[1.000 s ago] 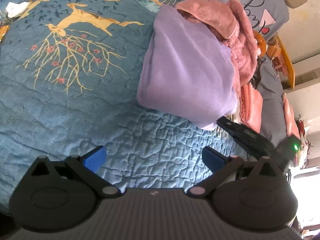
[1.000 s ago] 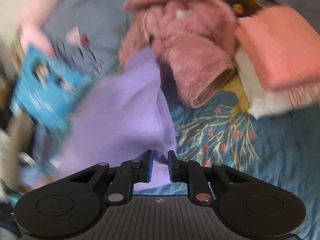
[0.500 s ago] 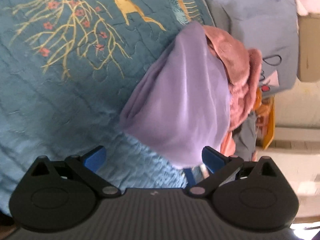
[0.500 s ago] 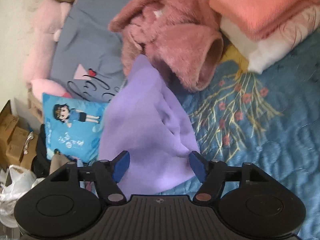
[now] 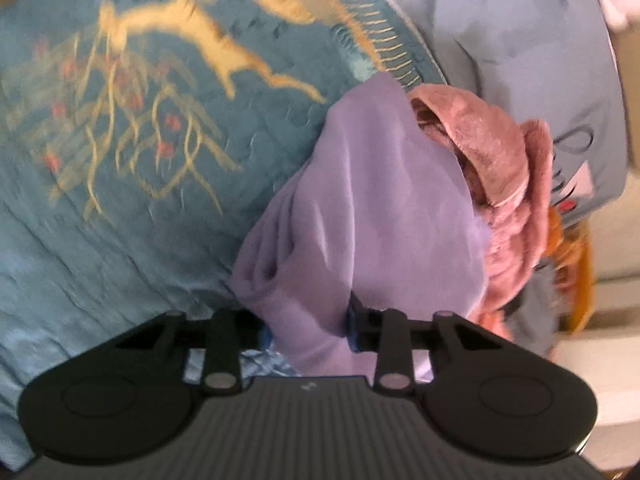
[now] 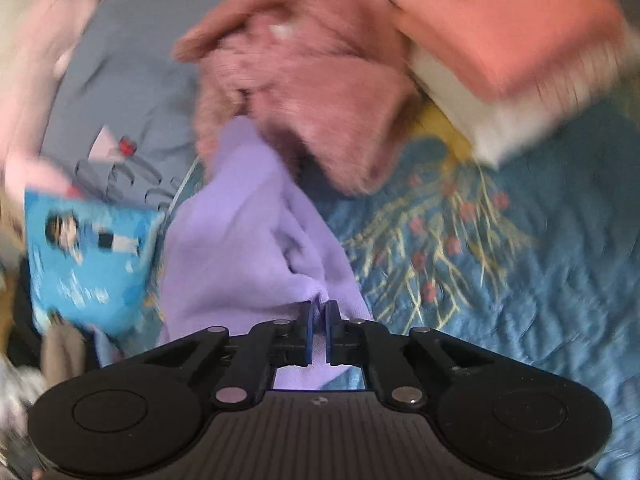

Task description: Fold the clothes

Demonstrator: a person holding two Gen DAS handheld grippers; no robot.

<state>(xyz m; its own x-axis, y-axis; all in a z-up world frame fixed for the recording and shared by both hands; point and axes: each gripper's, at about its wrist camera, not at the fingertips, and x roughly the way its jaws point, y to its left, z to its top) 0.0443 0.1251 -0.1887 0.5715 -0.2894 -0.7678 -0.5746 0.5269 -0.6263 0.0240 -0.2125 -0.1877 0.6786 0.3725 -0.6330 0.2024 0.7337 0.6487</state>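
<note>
A lilac garment point(image 5: 372, 216) lies bunched on the blue quilt point(image 5: 100, 240), its far end against a fluffy pink garment point(image 5: 492, 152). My left gripper point(image 5: 308, 328) is shut on the lilac garment's near end, and the cloth bulges between the fingers. In the right wrist view the lilac garment point(image 6: 240, 240) runs from the fluffy pink garment point(image 6: 312, 80) down to my right gripper point(image 6: 319, 320), which is shut on a fold of its near edge. Both views are blurred.
A folded coral cloth point(image 6: 504, 20) lies on a white one point(image 6: 508, 120) at the far right. A grey-blue pillow point(image 5: 520, 40) lies behind the clothes. A blue cartoon cushion point(image 6: 88, 256) lies at the left.
Both grippers were open half a second ago and have now closed on the lilac garment's near end. The right one had let go of it a moment before.
</note>
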